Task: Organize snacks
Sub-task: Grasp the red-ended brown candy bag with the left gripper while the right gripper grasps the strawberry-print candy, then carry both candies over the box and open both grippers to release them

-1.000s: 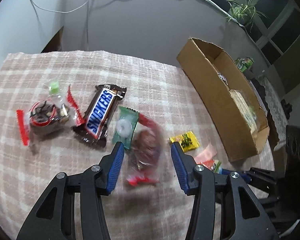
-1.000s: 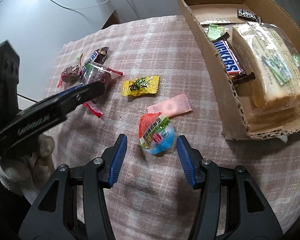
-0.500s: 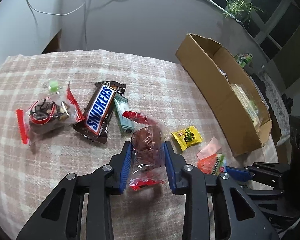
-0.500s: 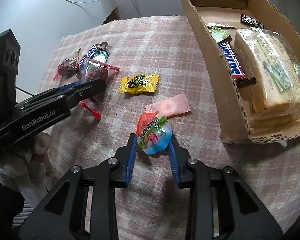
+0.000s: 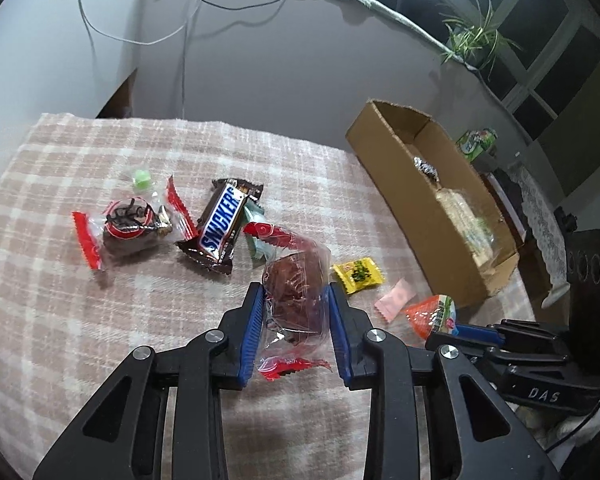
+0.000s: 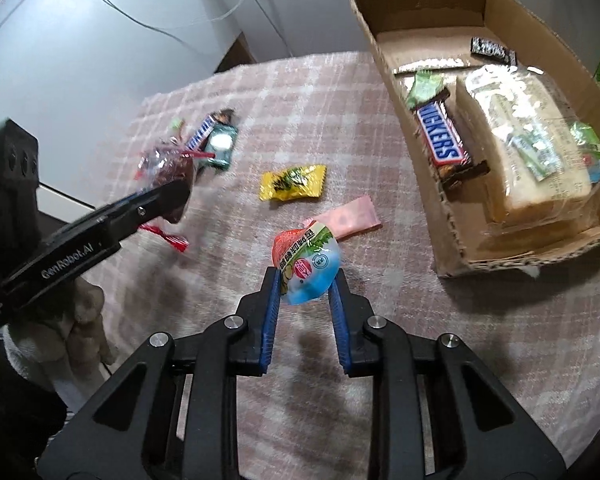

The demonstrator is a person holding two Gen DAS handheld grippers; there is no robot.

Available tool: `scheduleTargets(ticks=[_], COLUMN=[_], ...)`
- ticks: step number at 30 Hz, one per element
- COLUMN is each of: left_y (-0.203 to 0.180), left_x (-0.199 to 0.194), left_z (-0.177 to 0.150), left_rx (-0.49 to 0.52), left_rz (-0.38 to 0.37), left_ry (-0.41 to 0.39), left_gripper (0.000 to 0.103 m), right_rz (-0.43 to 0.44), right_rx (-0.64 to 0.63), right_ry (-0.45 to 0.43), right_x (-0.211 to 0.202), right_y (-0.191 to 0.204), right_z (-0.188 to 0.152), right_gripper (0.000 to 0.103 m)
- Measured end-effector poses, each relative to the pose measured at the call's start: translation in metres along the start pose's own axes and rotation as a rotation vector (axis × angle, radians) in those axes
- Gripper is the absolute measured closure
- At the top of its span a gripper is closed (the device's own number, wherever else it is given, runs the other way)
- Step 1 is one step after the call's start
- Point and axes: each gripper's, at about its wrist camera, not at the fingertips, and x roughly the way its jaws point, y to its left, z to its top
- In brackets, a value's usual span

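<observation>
My left gripper (image 5: 296,300) is shut on a clear packet with red ends holding a brown snack (image 5: 296,292), lifted just off the checked cloth. My right gripper (image 6: 306,280) is shut on a small jelly cup with a red, white and blue lid (image 6: 306,264), also raised. The same jelly cup (image 5: 434,314) shows at the right of the left wrist view. An open cardboard box (image 6: 452,216) stands to the right, holding a Snickers bar (image 6: 440,140), a wrapped bread pack (image 6: 528,140) and small sweets.
On the cloth (image 5: 80,320) lie a Snickers bar (image 5: 220,226), a second red-ended brown packet (image 5: 128,228), a green sweet (image 5: 142,178), a pale green packet (image 6: 220,146), a yellow sweet (image 6: 292,182) and a pink sachet (image 6: 350,218). A potted plant (image 5: 472,42) hangs behind.
Both grippers closed on their snacks, the left on the brown packet, the right on the jelly cup, and both have since lifted them off the cloth.
</observation>
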Motion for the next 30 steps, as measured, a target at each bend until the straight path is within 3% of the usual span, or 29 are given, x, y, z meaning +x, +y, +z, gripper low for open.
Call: scheduleTargets(ticks=[13, 30], left_y=[-0.027, -0.072], left_x=[-0.020, 0.004], left_z=[0.025, 0.077], left_rx=[0.020, 0.102], left_rz=[-0.076, -0.126], left_ry=[-0.068, -0.113], left_gripper=[0.073, 0.073], right_rz=[0.009, -0.082], right_rx=[0.017, 0.079], right_ry=[-0.135, -0.278], right_x=[-0.064, -0.119], right_y=[-0.005, -0.061], right_z=[0.015, 0.072], right_gripper=[0.078, 0.078])
